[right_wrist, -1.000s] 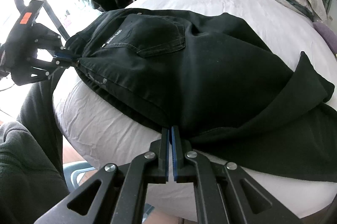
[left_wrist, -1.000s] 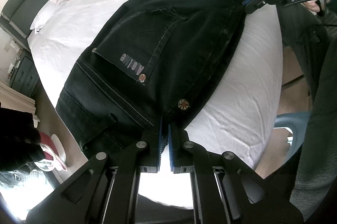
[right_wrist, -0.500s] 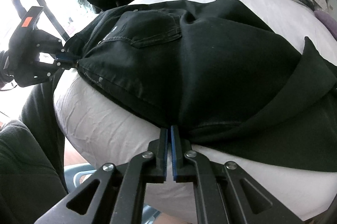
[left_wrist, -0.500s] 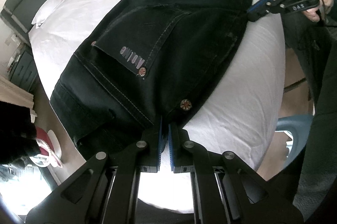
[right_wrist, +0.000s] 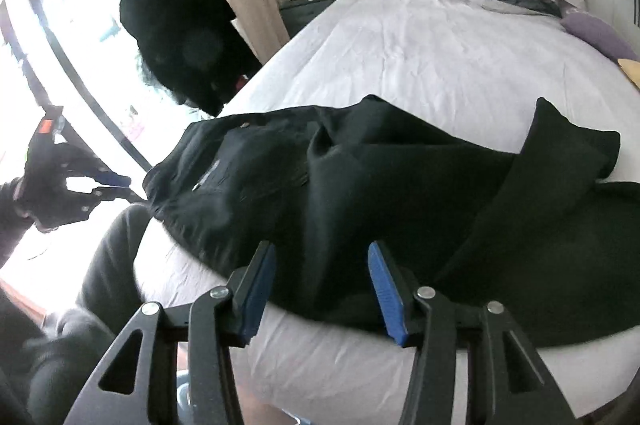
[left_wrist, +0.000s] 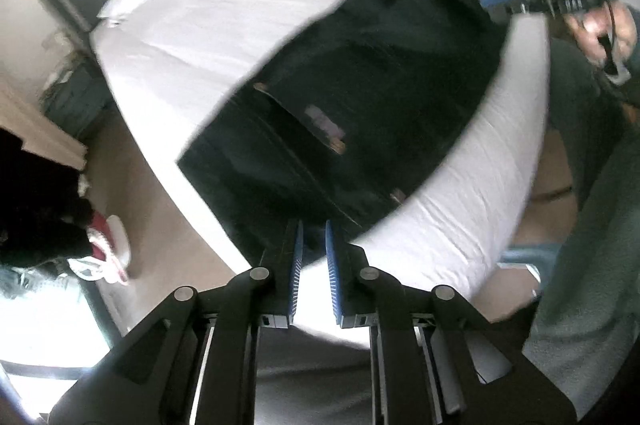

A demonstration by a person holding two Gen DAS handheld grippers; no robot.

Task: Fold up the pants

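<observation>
On white bed (right_wrist: 420, 65), folded black pants (right_wrist: 400, 193), both grippers open.

Black denim on white cotton

Matt black jeans (right_wrist: 400, 193) show pale stitching; the bedsheet (right_wrist: 420, 57) is creased white cloth; gripper fingers (left_wrist: 295, 265) carry ribbed blue pads on matt black plastic.

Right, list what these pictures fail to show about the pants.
- Pants, left wrist view: pocket label unreadable, motion blur.
- Pants, right wrist view: lower leg cut off by the right edge.
- Right gripper hides the near fold edge behind its fingers.
</observation>
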